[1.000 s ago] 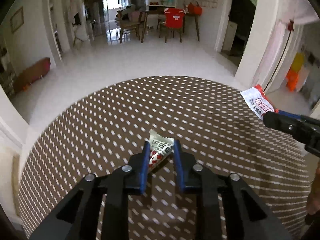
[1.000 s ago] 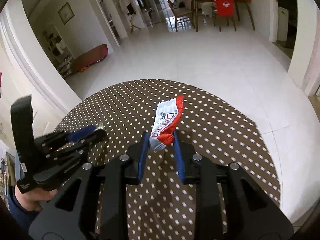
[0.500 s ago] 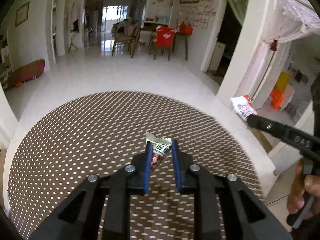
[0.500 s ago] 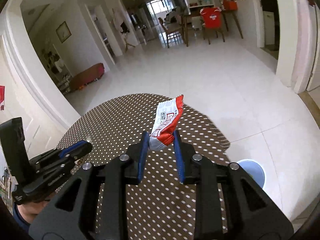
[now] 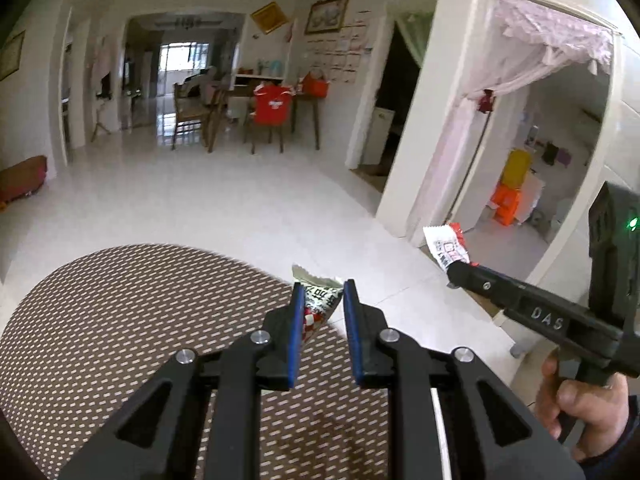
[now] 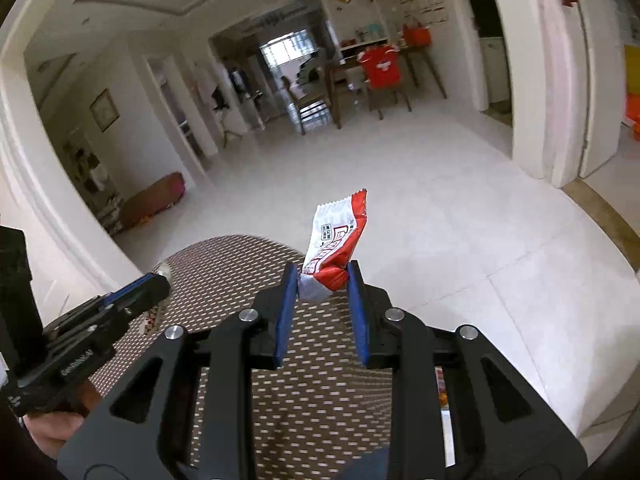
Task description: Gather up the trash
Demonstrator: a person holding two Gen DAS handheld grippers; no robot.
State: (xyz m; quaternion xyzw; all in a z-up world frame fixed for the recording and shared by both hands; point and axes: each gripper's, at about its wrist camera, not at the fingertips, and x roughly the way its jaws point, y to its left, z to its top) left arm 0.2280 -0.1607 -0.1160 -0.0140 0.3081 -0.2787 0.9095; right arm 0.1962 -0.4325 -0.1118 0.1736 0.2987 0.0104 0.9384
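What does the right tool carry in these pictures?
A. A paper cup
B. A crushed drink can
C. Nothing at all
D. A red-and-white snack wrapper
D: the right tool pinches a red-and-white snack wrapper between its blue pads, lifted above the dotted brown table.

floor (image 5: 240, 208): glossy white tile | table (image 5: 120, 320): woven dotted cloth | wrappers (image 6: 336, 240): shiny crinkled plastic

Blue pads hide the lower end of each wrapper (image 5: 318, 304).
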